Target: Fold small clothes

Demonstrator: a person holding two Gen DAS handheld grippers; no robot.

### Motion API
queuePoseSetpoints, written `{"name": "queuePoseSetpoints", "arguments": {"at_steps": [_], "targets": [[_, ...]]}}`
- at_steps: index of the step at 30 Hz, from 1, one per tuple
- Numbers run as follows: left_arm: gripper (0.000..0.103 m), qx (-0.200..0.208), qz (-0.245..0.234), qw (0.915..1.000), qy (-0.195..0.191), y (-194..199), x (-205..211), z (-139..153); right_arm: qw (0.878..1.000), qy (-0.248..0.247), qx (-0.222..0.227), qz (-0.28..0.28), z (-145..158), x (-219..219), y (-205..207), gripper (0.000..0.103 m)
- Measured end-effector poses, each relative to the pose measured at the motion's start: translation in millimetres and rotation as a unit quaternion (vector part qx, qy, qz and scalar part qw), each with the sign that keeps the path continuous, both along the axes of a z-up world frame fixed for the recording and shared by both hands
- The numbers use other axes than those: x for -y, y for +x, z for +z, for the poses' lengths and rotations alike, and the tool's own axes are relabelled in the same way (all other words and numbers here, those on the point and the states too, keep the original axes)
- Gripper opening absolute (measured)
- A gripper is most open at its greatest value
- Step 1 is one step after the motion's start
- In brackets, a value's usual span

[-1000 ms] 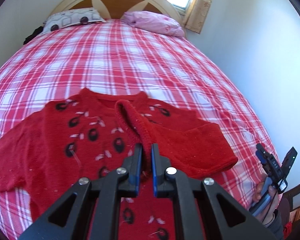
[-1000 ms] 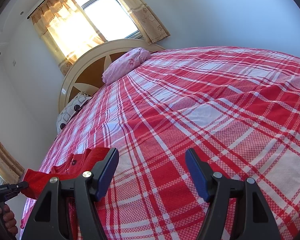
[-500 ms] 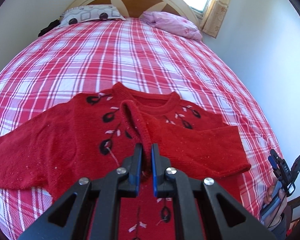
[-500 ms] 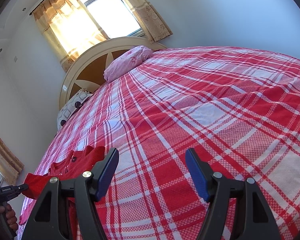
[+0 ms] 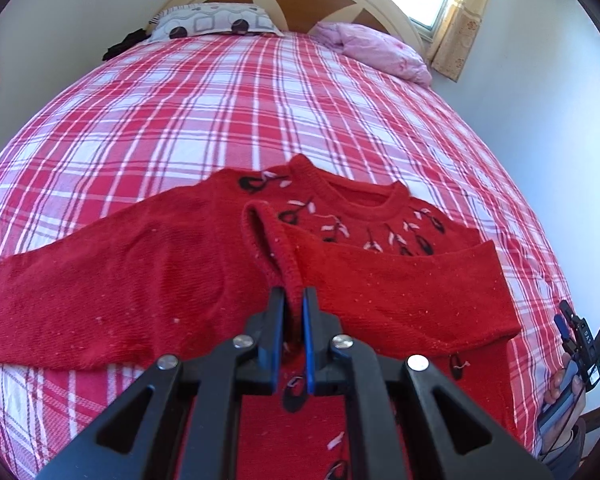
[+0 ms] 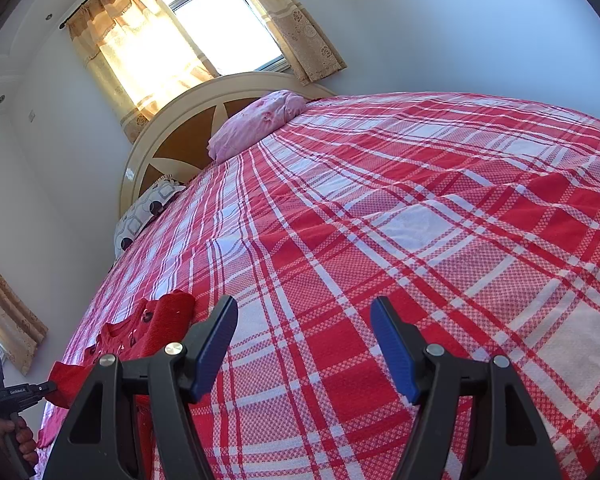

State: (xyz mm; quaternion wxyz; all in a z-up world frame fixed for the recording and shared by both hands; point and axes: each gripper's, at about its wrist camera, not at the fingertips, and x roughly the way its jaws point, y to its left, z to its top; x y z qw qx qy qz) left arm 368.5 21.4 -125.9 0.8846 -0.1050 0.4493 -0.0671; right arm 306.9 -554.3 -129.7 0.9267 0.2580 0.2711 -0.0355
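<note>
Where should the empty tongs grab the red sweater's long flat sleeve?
Grip the cuff end of the spread sleeve of the red sweater, coming from its outer side: it lies flat, a free edge on the plaid bedspread. The left tongs already pinch the other cuff.

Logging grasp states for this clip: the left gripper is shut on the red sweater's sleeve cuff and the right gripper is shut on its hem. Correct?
Partly. The left gripper is shut on the red sweater cuff, but the right wrist view shows the right gripper open, holding nothing, over the plaid bedspread.
</note>
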Motion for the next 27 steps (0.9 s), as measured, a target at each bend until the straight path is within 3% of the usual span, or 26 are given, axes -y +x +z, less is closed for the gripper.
{"name": "queuePoseSetpoints", "arguments": {"at_steps": [16,23,25,27], "targets": [[0.009,-0.022,0.026,0.9994,-0.001,-2,-26,-25,1.000,-0.001,-0.003,0.002,-2,-2,0,0.070],[0.013,-0.024,0.023,0.9990,0.030,-2,-20,-41,1.000,-0.002,-0.008,0.005,-3,-3,2,0.070],[0.025,-0.024,0.022,0.9976,0.061,-3,-16,-44,1.000,-0.003,-0.010,0.007,-4,-3,3,0.070],[0.049,-0.020,0.014,0.9966,0.079,-4,-13,-46,1.000,-0.005,-0.014,0.008,-4,-4,4,0.070]]}}
